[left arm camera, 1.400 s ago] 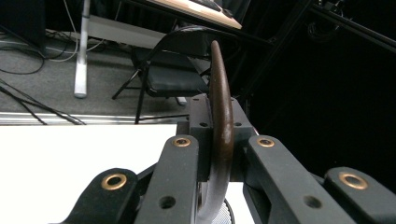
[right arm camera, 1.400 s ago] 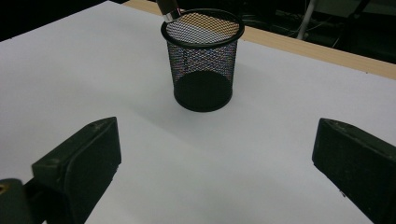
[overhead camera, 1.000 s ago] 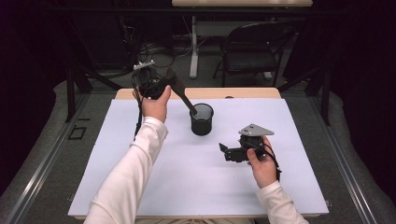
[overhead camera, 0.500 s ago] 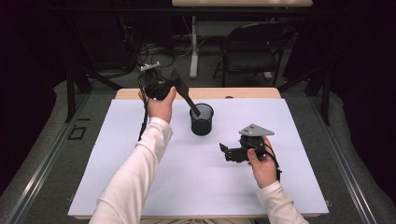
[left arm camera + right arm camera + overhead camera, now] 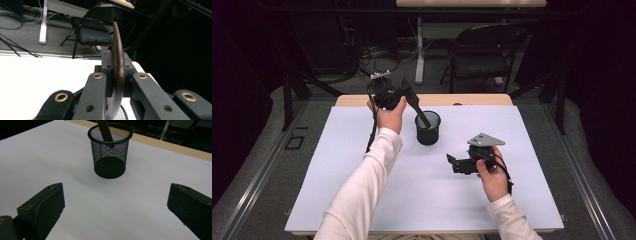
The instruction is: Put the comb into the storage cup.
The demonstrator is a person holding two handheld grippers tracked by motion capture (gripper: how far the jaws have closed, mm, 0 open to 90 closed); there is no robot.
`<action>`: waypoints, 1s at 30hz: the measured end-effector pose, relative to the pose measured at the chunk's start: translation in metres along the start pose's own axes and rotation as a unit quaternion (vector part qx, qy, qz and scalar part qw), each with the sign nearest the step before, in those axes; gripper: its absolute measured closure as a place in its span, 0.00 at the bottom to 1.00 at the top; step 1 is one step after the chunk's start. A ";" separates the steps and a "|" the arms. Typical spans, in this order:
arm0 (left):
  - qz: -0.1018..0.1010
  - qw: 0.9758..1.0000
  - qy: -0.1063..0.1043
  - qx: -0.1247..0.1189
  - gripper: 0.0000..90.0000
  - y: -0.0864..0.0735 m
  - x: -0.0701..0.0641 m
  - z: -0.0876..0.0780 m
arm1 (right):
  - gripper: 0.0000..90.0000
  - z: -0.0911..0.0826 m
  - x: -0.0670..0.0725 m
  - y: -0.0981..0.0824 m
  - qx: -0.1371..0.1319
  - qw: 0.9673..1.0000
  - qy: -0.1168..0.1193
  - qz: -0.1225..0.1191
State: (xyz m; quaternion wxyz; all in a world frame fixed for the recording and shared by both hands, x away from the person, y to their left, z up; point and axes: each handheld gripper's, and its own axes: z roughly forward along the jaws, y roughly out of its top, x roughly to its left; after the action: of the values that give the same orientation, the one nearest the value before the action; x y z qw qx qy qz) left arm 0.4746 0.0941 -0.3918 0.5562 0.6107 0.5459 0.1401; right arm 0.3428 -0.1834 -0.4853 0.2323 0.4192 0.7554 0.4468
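A black wire-mesh cup (image 5: 428, 128) stands mid-bench on the white sheet (image 5: 337, 175). The left gripper (image 5: 404, 96), raised over the bench's far edge, has its jaws clamped on a dark brown curved utensil (image 5: 118, 67) whose lower end dips into the cup. The right gripper (image 5: 455, 164) rests nearby, jaws wide apart.

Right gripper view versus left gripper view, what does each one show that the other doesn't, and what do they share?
The right gripper view alone shows the black mesh cup whole, standing on the white table, framed by the right gripper's wide-apart jaws. The left gripper view alone shows the left gripper clamped on the brown utensil's curved upper part, with a folding chair behind. Both show that utensil, whose lower end sits inside the cup, and the white table.
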 end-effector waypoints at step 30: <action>-0.011 1.000 -0.002 0.026 0.95 -0.021 0.005 0.025 | 0.01 -0.004 -0.002 -0.003 0.000 1.000 -0.004 0.003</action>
State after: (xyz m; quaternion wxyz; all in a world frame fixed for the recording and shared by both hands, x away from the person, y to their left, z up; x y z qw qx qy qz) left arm 0.4851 0.0804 -0.4194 0.5427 0.6191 0.5551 0.1182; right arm 0.3402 -0.1878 -0.4861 0.2335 0.4233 0.7531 0.4463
